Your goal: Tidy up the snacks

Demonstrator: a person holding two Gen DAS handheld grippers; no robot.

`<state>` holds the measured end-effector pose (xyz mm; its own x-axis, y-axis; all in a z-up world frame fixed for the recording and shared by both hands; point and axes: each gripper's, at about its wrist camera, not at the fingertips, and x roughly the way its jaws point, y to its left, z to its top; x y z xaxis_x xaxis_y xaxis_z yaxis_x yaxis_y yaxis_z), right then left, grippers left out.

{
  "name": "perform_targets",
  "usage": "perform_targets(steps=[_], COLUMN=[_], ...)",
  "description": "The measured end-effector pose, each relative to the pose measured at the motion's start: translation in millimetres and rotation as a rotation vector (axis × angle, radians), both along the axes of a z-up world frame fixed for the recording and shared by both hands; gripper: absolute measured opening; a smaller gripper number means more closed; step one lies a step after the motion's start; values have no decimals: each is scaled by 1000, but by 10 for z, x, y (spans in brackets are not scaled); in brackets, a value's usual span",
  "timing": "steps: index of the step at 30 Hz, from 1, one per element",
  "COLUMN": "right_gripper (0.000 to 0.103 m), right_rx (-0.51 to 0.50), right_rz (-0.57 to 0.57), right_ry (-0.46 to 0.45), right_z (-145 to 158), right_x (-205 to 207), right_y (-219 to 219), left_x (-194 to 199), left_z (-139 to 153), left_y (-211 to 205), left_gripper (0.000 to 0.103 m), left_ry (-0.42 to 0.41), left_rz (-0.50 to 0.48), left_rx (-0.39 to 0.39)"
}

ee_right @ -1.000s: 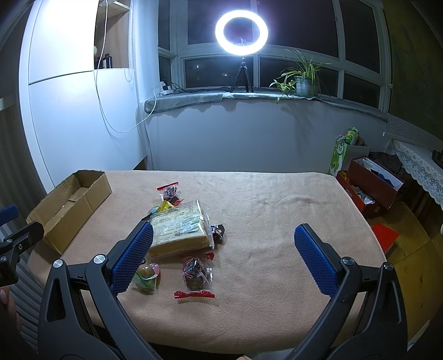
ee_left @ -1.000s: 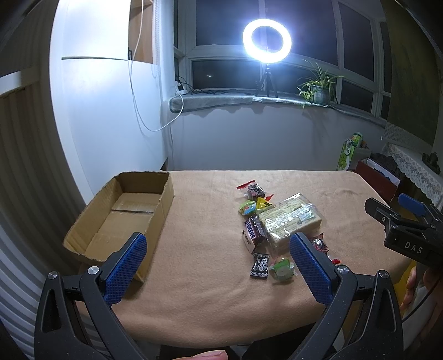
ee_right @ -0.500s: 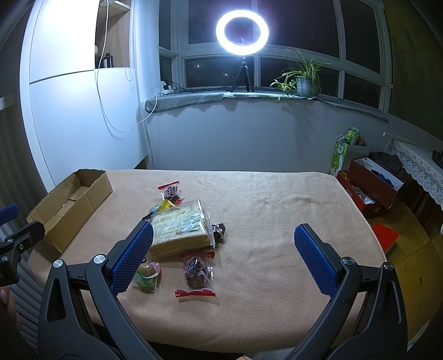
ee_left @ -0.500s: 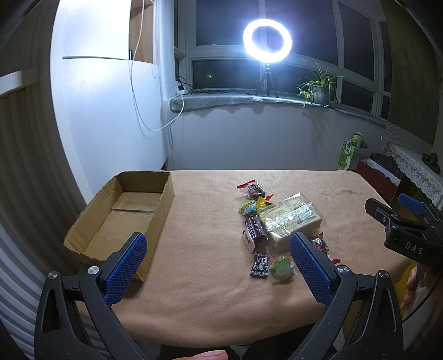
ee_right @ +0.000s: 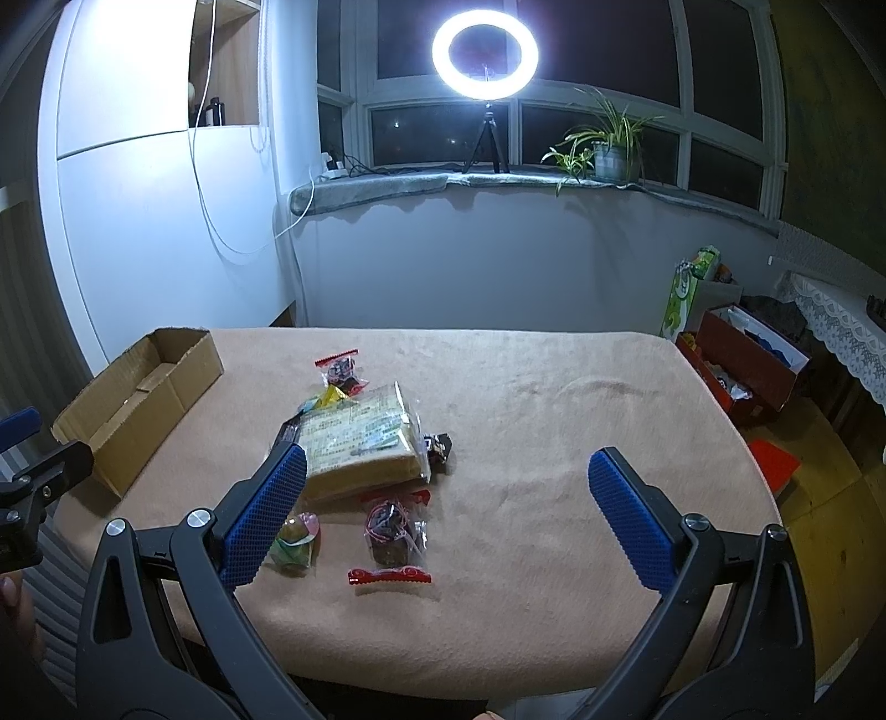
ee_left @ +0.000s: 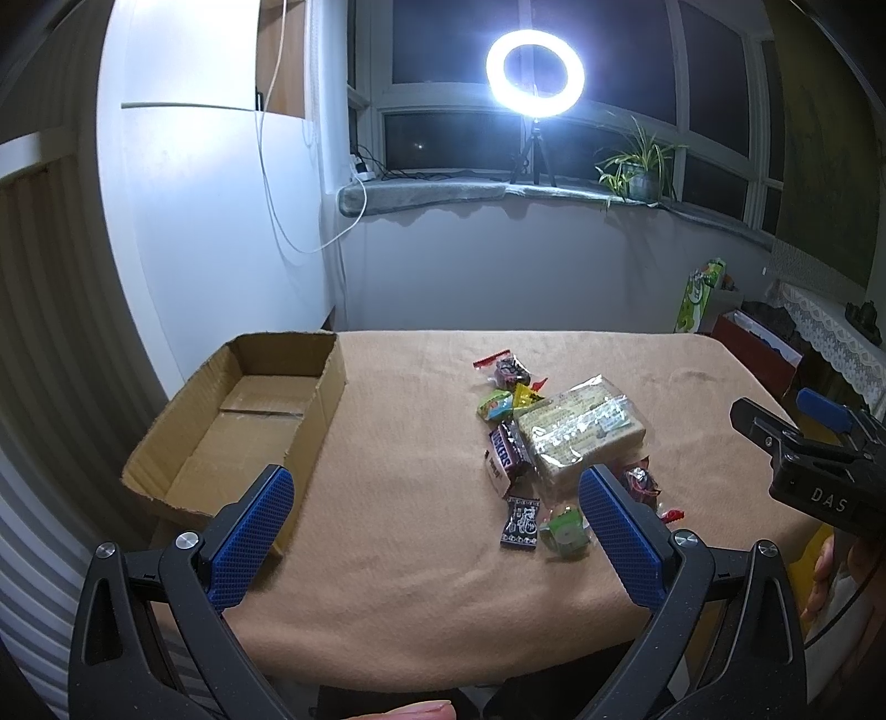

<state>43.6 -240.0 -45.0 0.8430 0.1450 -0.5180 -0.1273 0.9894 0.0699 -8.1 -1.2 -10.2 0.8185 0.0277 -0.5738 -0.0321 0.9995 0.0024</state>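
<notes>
Snacks sit in a loose heap mid-counter, w/ a big clear-wrapped cake pack (ee_left: 581, 432) on top of the pile. In the left wrist view it lies just past the right-side pad of the left gripper (ee_left: 437, 531); in the right wrist view the same pack (ee_right: 360, 443) is just beyond the left-side pad of the right gripper (ee_right: 443, 515).

Touching the pack on its side toward the box: a Snickers bar (ee_left: 505, 451). Nearer the fingers, a small dark patterned packet (ee_left: 521, 522) and a green jelly cup (ee_left: 565, 530), just beside each other, both between the left gripper's fingers. Beyond the pack: a green candy (ee_left: 494, 405), a yellow wrapper (ee_left: 525, 394), and a red-topped clear bag (ee_left: 506, 370) farthest out. Another red-edged clear bag w/ dark sweets (ee_right: 392, 534) lies between the right gripper's fingers, nearer than the pack. A small dark candy (ee_right: 438, 445) touches the pack's far-right corner.

Cardboard box (ee_left: 243, 421), open-topped, nothing in it, sits well apart from the heap, ahead of the left gripper's left-side pad.

Both grippers hover at the near edge of the counter (ee_right: 554, 421), covered in tan cloth. Fingers on each spread wide, holding nothing.

Behind: lit ring light (ee_right: 485, 54) on the sill, potted plant (ee_right: 603, 149) beside it.
</notes>
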Motion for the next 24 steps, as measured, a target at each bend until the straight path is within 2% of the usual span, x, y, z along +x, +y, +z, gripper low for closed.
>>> perform_targets(steps=[8, 18, 24], right_gripper=[103, 103, 103], right_rx=[-17, -50, -28], right_rz=[-2, 48, 78], right_ry=[75, 232, 249], right_z=[-235, -853, -1131], right_x=[47, -22, 53], right_y=[-44, -14, -2], left_x=[98, 174, 222], left_z=[-298, -975, -1196], left_y=[-24, -41, -6], left_gripper=[102, 102, 102], left_ry=[66, 224, 262], left_rz=[-8, -25, -43], left_rx=[-9, -10, -31])
